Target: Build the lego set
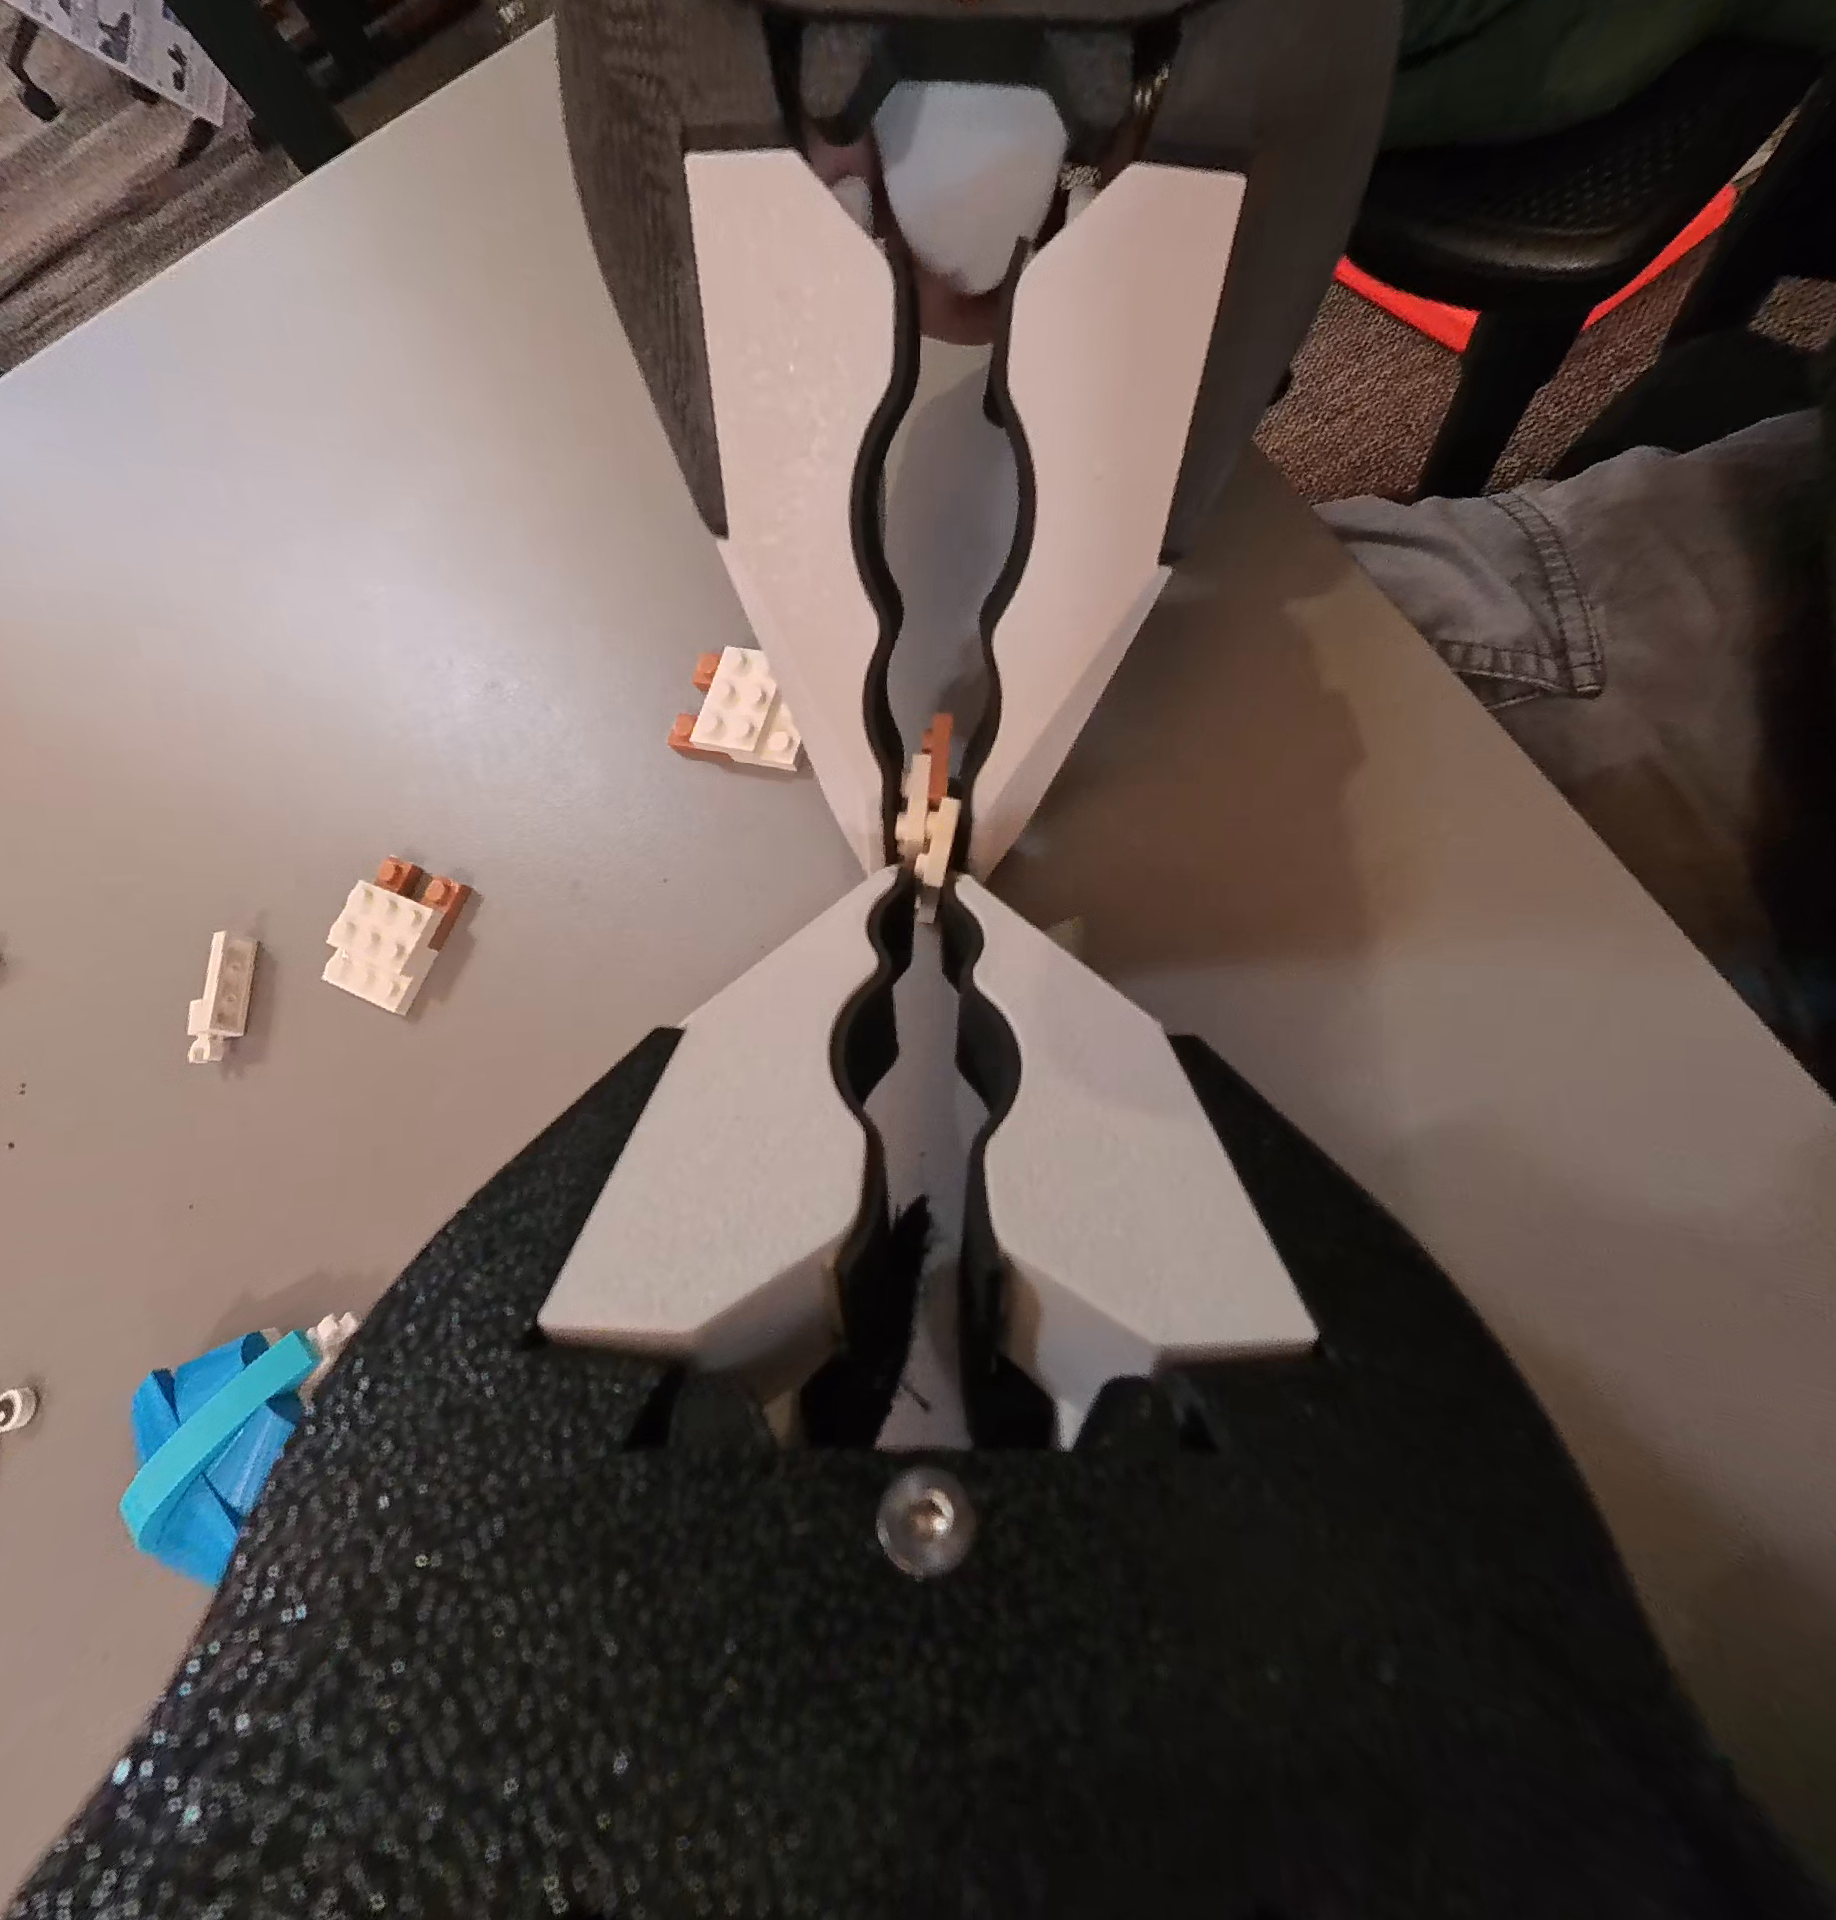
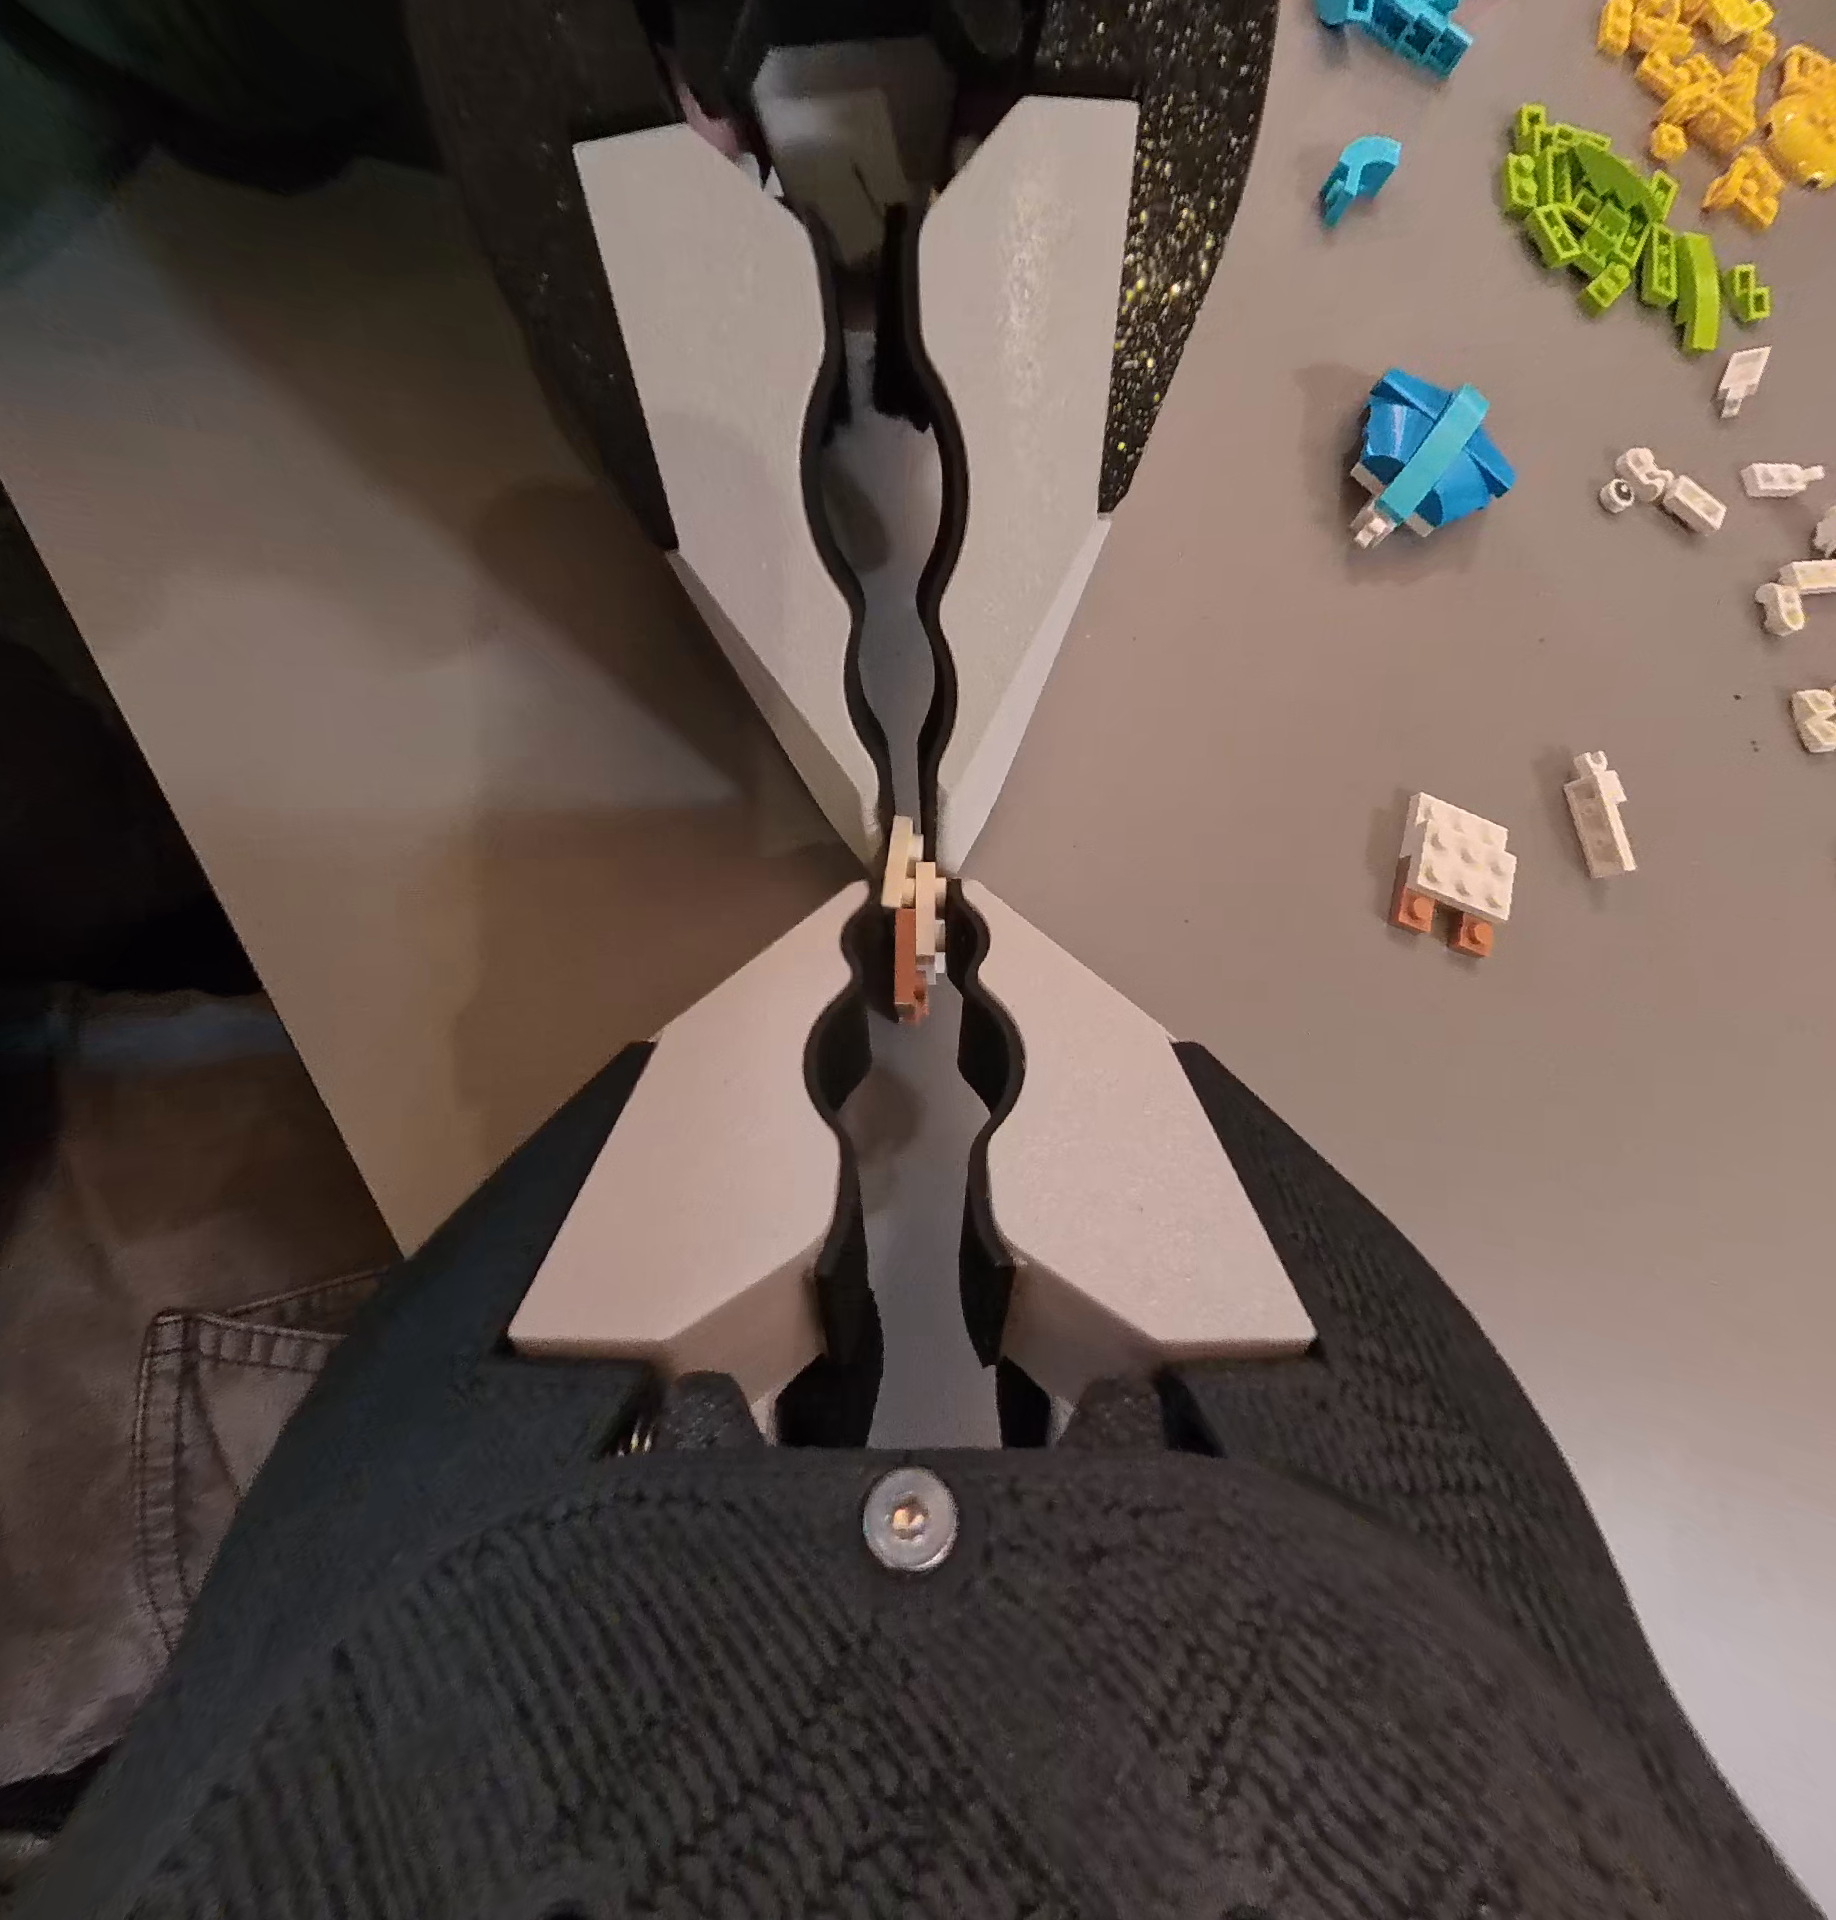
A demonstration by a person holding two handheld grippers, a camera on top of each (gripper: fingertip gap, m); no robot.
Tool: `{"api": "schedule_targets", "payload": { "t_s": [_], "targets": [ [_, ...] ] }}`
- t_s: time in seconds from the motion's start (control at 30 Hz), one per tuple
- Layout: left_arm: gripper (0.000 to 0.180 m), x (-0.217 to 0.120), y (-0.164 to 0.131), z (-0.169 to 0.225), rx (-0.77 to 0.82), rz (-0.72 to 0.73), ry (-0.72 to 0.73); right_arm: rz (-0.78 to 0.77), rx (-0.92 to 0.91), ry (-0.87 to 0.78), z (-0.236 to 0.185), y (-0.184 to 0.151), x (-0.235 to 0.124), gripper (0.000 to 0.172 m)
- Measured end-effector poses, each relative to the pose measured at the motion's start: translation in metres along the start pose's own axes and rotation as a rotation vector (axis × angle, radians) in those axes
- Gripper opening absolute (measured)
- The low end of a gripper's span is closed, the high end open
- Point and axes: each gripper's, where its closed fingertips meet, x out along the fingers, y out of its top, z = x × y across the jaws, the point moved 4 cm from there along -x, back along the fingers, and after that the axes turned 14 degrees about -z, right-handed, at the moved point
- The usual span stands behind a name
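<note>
Lying loose on the desk (image 1: 270,520), from the left: a blue build (image 1: 213,1423) cut off by a gripper body, a white clip plate (image 1: 223,992), a white-and-brown block (image 1: 394,940), and a second such block (image 1: 742,712) partly hidden behind a finger. At centre, meeting tip to tip above the desk: left gripper (image 1: 919,899) jaws closed on the thin white end of a small white-and-brown brick cluster (image 1: 929,821), right gripper (image 2: 919,914) jaws closed on its brown end. Hard to make out how the cluster's plates join, with both ends buried between the pads.
</note>
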Motion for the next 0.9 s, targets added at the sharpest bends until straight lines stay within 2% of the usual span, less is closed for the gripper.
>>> {"api": "schedule_targets", "payload": {
  "t_s": [0.27,0.63,0.7,0.8,0.9],
  "targets": [
    [0.002,0.000,0.001,0.000,0.002,-0.001,0.014,0.002,0.022,-0.038,0.000,-0.001,0.000,0.010],
    [0.002,-0.002,0.004,-0.008,0.057,-0.012,0.151,-0.020,-0.050,-0.179,0.006,0.000,0.000,0.017],
    [0.002,-0.002,0.005,-0.010,0.051,-0.003,0.164,-0.043,-0.061,-0.226,0.009,-0.001,0.001,0.011],
    [0.002,-0.001,0.005,-0.012,0.063,-0.032,0.200,-0.077,-0.097,-0.301,0.012,-0.001,0.002,0.010],
    [0.002,-0.001,0.005,-0.011,0.077,-0.044,0.208,-0.067,-0.071,-0.277,0.013,-0.001,0.002,0.010]
  ]
}}
